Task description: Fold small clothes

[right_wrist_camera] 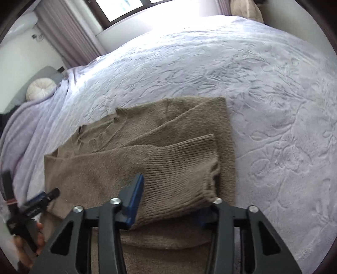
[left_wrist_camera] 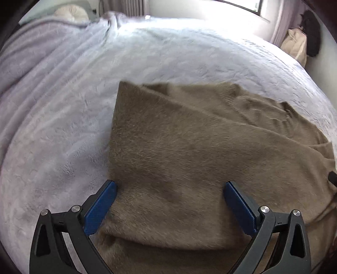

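A bed covered by a pale lilac blanket (right_wrist_camera: 263, 88) with an embossed leaf pattern fills most of both views. In the right wrist view a bright window (right_wrist_camera: 122, 8) sits at twelve o'clock with a mauve curtain (right_wrist_camera: 67, 35) at eleven, and a round white cushion (right_wrist_camera: 41, 88) lies on a grey headboard (right_wrist_camera: 45, 72) at nine o'clock. In the left wrist view daylight washes the far bed edge at one o'clock, and a beige bag (left_wrist_camera: 294, 44) with something black (left_wrist_camera: 311, 31) above it stands at two o'clock.
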